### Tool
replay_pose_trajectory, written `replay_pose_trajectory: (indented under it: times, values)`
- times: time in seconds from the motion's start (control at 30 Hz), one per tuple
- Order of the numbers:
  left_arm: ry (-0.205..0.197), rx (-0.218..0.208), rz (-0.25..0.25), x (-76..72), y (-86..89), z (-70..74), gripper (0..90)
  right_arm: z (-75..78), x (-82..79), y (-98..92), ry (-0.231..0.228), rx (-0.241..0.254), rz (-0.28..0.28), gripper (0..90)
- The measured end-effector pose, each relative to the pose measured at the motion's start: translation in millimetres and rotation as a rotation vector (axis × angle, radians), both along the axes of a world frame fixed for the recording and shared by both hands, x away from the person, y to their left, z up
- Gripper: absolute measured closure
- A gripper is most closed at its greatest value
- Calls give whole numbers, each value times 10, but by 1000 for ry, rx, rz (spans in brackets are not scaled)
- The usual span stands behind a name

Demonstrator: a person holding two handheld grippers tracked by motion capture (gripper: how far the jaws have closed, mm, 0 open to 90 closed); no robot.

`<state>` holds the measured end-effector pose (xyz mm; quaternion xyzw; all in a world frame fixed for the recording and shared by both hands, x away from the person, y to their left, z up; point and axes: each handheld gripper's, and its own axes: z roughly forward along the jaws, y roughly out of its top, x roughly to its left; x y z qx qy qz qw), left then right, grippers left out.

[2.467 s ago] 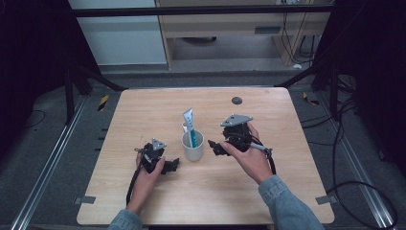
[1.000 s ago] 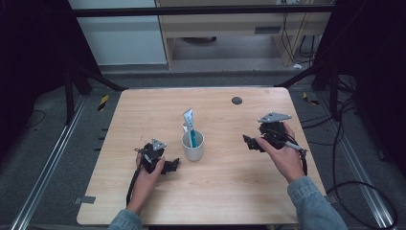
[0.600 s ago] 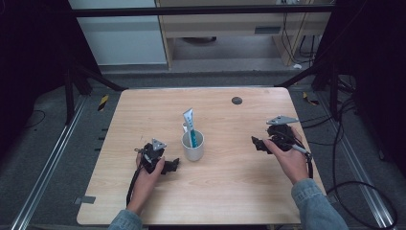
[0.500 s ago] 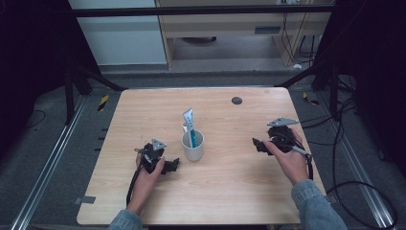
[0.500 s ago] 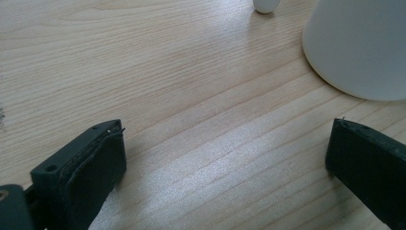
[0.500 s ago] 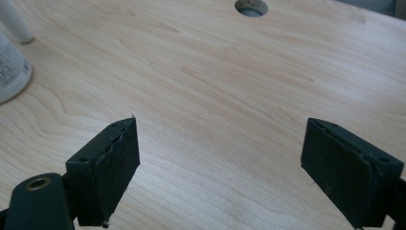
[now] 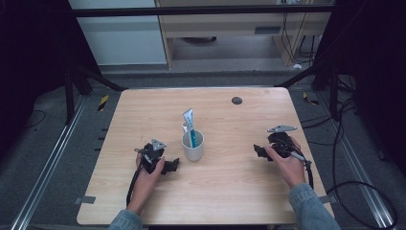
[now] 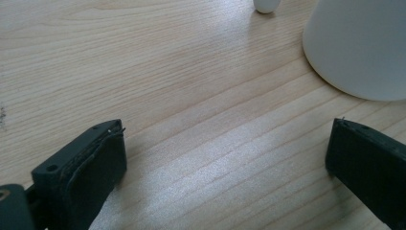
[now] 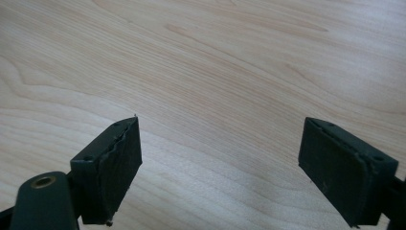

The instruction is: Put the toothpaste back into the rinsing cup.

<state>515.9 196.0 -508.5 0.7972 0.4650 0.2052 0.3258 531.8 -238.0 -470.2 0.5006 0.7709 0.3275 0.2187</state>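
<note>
A white cup [image 7: 192,146] stands at the table's middle with a white-and-blue tube [image 7: 190,120] and a blue brush [image 7: 194,139] upright in it. My left gripper [image 7: 171,165] lies on the wood just left of the cup, open. In the left gripper view its jaws [image 8: 225,163] are wide apart with bare wood between them, and the cup's wall [image 8: 359,43] rises at the upper right. My right gripper [image 7: 259,151] sits low over the table's right side, well away from the cup. Its jaws [image 9: 220,163] are open and have just closed a little, with nothing between them.
The wooden table [image 7: 230,191] has a small dark round spot [image 7: 236,100] near its far edge. Cables [image 7: 354,187] trail on the floor to the right, and a metal rail [image 7: 52,163] runs along the left side.
My right gripper has moved away from the cup to the right and come down near the tabletop. The left gripper, the cup and its contents have stayed where they were.
</note>
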Motion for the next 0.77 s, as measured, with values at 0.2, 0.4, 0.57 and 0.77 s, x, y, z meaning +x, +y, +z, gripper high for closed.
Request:
replay_pose_trajectory:
  times: [0.2, 0.4, 0.57, 0.77]
  values:
    - [0, 0, 1, -1, -1, 0, 0, -200, 94, -71, 15, 12, -69, 131]
    - [-1, 0, 1, -1, -1, 0, 0, -339, 194, -104, 9, -41, -144, 109]
    - [0, 0, 1, -2, -1, 0, 0, -402, 215, -174, -25, 16, -128, 104]
    - [2, 1, -5, -37, 5, 1, 0, -414, 227, -188, 3, 10, -209, 3]
